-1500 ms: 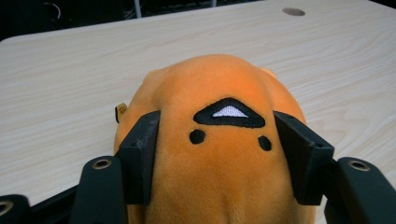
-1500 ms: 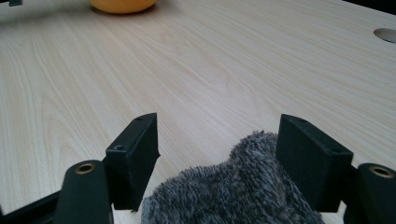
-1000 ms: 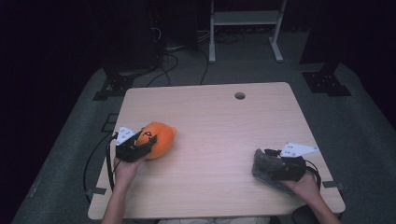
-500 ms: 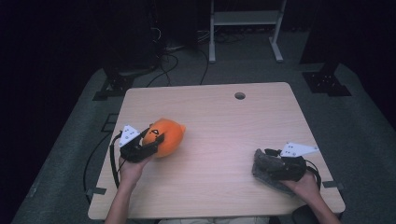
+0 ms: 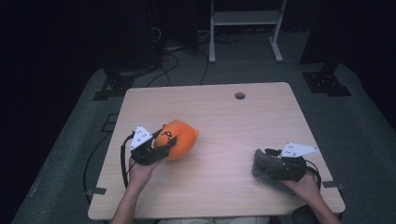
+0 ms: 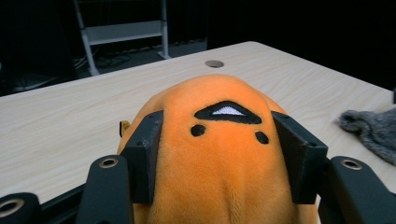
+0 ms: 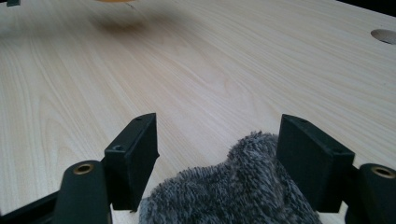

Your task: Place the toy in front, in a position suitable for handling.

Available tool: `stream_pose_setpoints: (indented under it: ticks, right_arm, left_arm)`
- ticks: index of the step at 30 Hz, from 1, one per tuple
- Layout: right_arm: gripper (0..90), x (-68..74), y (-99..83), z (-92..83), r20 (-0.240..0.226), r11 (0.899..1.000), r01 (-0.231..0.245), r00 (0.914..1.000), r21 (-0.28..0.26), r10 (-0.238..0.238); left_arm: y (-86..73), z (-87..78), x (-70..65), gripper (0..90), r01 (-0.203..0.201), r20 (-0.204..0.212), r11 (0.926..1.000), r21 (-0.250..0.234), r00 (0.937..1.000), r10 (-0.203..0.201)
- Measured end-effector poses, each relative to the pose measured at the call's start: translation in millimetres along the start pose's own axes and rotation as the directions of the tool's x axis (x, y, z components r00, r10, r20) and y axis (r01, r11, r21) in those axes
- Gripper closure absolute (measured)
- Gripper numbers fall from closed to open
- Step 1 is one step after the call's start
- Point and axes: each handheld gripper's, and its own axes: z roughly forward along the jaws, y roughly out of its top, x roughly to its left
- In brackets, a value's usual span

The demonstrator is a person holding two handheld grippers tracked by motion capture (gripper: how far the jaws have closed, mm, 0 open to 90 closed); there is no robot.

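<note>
A: High view, item one?
B: Orange plush toy [image 5: 180, 139], left half of the wooden table [image 5: 219, 116], held in the left gripper [image 5: 156, 149]. Item two: grey fuzzy cloth [image 5: 267, 166], right front corner, at the right gripper [image 5: 275, 169]. The two lots sit well apart.

A: Left gripper view?
B: Both jaws pressed into the plush toy's [image 6: 224, 154] flanks, its embroidered face up; clamped. The cloth [image 6: 371, 130] lies off at the right edge.

A: Right gripper view?
B: Jaws spread, grey cloth [image 7: 233, 196] between them, touching the right jaw, clear of the left. Not yet gripped. Likely next: closing on the cloth, already centred enough.
</note>
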Motion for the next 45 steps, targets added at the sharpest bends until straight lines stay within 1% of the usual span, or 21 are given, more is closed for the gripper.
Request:
stream_pose_setpoints:
  ticks: [2,6,9,14,17,19,20,24,28,32,35,36,40,45]
  right_arm:
    - [28.1,-0.1,0.0,0.7,0.0,1.0,0.002,1.0,0.0,-0.002]
    - [28.1,0.6,0.1,-0.2,0.002,1.0,0.007,1.0,-0.002,-0.007]
    - [28.1,-0.3,0.0,-0.1,0.001,1.0,0.001,1.0,-0.001,-0.001]
    - [28.1,0.7,0.1,-0.3,0.002,1.0,0.007,1.0,-0.002,-0.007]
    - [28.1,-0.3,0.1,-0.1,0.001,1.0,0.004,1.0,-0.001,-0.004]
    - [28.1,-0.1,0.1,0.3,0.001,1.0,0.003,1.0,0.001,-0.003]
    - [28.1,0.4,0.1,0.2,0.0,1.0,0.003,1.0,0.003,-0.003]
    - [28.1,0.0,0.0,0.0,0.001,1.0,0.004,1.0,-0.003,-0.004]
    - [28.1,0.2,-0.1,0.8,0.0,1.0,0.003,1.0,0.003,-0.003]
    - [28.1,-0.1,-0.1,0.8,0.002,1.0,0.002,1.0,-0.001,-0.002]
    - [28.1,-0.4,-0.1,1.3,0.002,1.0,0.004,1.0,0.004,-0.004]
    - [28.1,0.0,-0.1,1.2,0.002,1.0,0.004,1.0,0.005,-0.004]
    - [28.1,-0.4,-0.1,0.3,0.003,1.0,0.003,1.0,-0.001,-0.003]
    - [28.1,-0.1,0.0,0.3,0.005,1.0,0.005,1.0,0.001,-0.005]
  left_arm:
    - [0.2,2.0,-4.6,41.1,-0.012,0.009,0.9999,0.006,0.9999,0.012]
    - [1.7,5.7,-13.2,41.1,-0.021,0.034,0.9998,0.002,0.9992,0.021]
    - [2.1,8.1,-20.4,41.0,-0.03,0.055,0.9995,0.004,0.9981,0.03]
    - [2.6,12.6,-31.8,41.0,-0.048,0.089,0.9988,0.002,0.9949,0.048]
    - [1.8,15.7,-37.8,41.0,-0.053,0.111,0.9986,0.004,0.9925,0.052]
    - [1.0,18.0,-41.6,40.9,-0.064,0.122,0.9979,0.009,0.9906,0.063]
    - [0.9,19.1,-43.0,40.9,-0.069,0.126,0.9976,0.011,0.9898,0.067]
    - [-0.6,22.5,-48.2,40.9,-0.066,0.146,0.9977,0.012,0.9873,0.064]
    - [-1.6,25.7,-53.7,40.8,-0.077,0.163,0.9969,0.013,0.9839,0.074]
    - [-2.7,28.5,-58.8,40.8,-0.079,0.184,0.9968,0.013,0.9801,0.075]
    - [-4.2,31.0,-62.5,40.7,-0.092,0.196,0.9956,0.019,0.9768,0.086]
    - [-4.7,32.2,-63.7,40.6,-0.091,0.201,0.9957,0.022,0.9759,0.084]
    - [-6.9,36.3,-67.5,40.5,-0.102,0.218,0.9944,0.029,0.9715,0.093]
    - [-8.4,38.7,-71.0,40.3,-0.111,0.229,0.9932,0.033,0.9681,0.101]
